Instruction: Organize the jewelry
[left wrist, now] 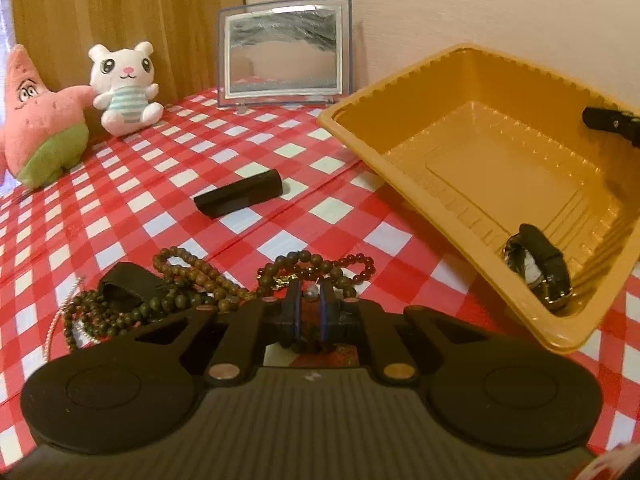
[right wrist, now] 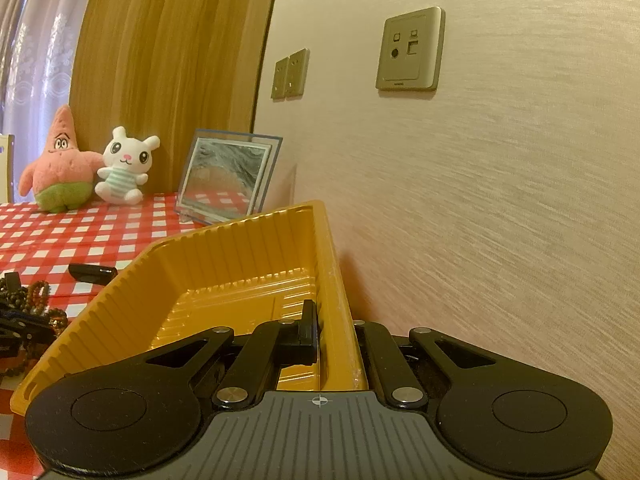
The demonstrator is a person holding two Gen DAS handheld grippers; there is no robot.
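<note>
A yellow plastic tray (left wrist: pixel 404 92) is held tilted above the checked table, with a black-strapped watch (left wrist: pixel 540 276) lying in its low corner. My right gripper (right wrist: pixel 332 332) is shut on the tray's near wall (right wrist: pixel 336 280), one finger inside and one outside; it shows in the left wrist view (left wrist: pixel 612 124) at the tray's right rim. My left gripper (left wrist: pixel 310 304) is closed on a small bead of a bracelet in the pile of brown bead bracelets (left wrist: pixel 200 280) on the table. A dark red bead bracelet (left wrist: pixel 356 264) lies just beyond.
A black case (left wrist: pixel 240 196) lies mid-table. A framed mirror (left wrist: pixel 284 52), a white plush (left wrist: pixel 124 88) and a pink star plush (left wrist: pixel 36 120) stand at the back by the wall. A silver chain (left wrist: pixel 64 316) lies left of the beads.
</note>
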